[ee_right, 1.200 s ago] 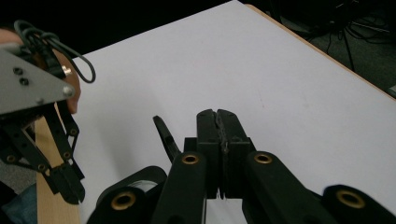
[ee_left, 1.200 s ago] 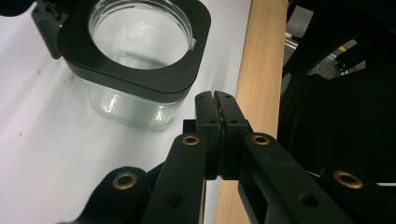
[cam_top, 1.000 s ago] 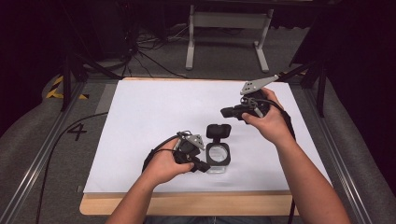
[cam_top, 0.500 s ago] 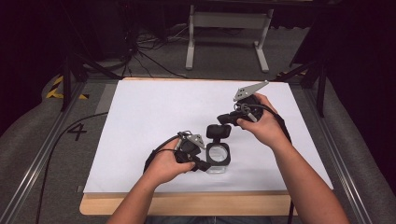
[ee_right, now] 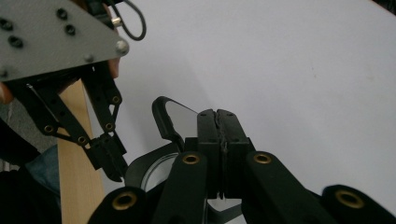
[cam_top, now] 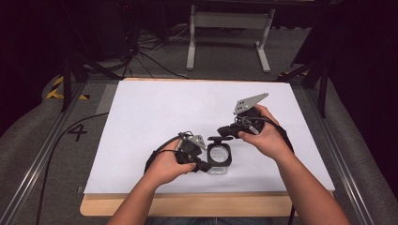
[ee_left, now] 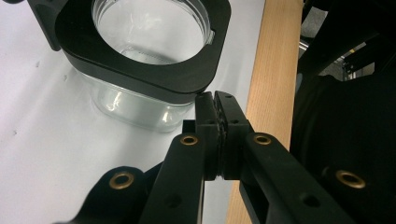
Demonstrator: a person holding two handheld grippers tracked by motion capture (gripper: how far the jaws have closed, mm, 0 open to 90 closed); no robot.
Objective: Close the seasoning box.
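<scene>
High view: bench (cam_top: pixel 141 206) with wooden front edge, white sheet (cam_top: pixel 155 112) covering most of it. Clear jar (cam_top: pixel 219 159) with a black squarish collar around its open mouth sits upright on the sheet near the front edge, a bit right of centre. Left hand (cam_top: pixel 164 166) holds the left tongs (cam_top: pixel 205 167) low at the jar's left side, tips right up against the collar. Right hand (cam_top: pixel 265 136) holds the right tongs (cam_top: pixel 220 133) just behind the jar, pointing left, grey plate (cam_top: pixel 250 102) sticking up on top. A black lid-like piece (cam_top: pixel 217 139) sits at the right tongs' tips above the jar's far rim; can't tell if it's gripped.

Left gripper view: left tongs (ee_left: pixel 218 100) pressed closed, jaws together with nothing visible between them, tips just beside the black collar (ee_left: pixel 140 70), contact unclear. Glass body of the jar (ee_left: pixel 130 105) rests on the white sheet (ee_left: pixel 42 140); wooden edge of the bench (ee_left: pixel 273 70) runs alongside.

Right gripper view: right tongs (ee_right: pixel 218 116) closed, jaws meeting. A curved black piece (ee_right: pixel 163 119) lies just past the tips to the left; grip not clear. Left tongs (ee_right: pixel 109 161) seen farther off at left under their grey plate (ee_right: pixel 51 32), tips down by the jar collar (ee_right: pixel 144 172).
</scene>
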